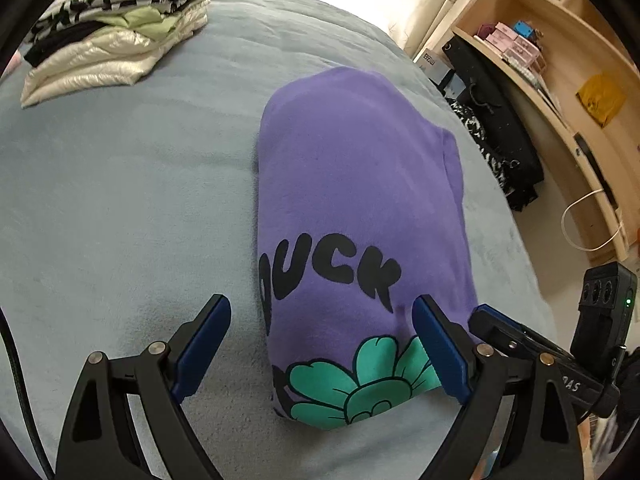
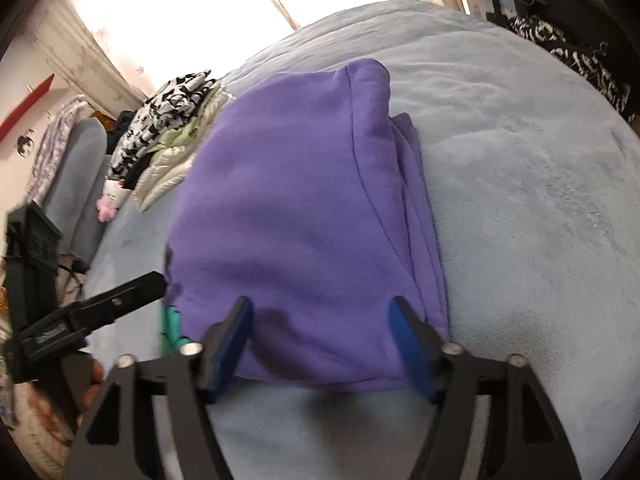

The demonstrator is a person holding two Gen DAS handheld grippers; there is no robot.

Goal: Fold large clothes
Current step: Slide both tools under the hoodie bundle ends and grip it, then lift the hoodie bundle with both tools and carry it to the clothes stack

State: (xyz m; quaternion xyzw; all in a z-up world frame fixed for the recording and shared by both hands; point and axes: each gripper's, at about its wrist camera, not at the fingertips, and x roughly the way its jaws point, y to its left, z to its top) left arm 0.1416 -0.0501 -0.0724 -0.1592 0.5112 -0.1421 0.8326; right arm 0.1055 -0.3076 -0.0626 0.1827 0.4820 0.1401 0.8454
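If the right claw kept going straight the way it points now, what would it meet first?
Most likely the folded purple fleece sweatshirt: the open right claw aims down at its near edge, though depth is unclear.

Garment: I see a folded purple sweatshirt with black lettering and a teal flower, lying on the pale blue bedspread.
My left gripper: jaws wide, empty.
Right gripper: at the garment's right edge.
Stack: folded clothes, far left.
Shelving: right.
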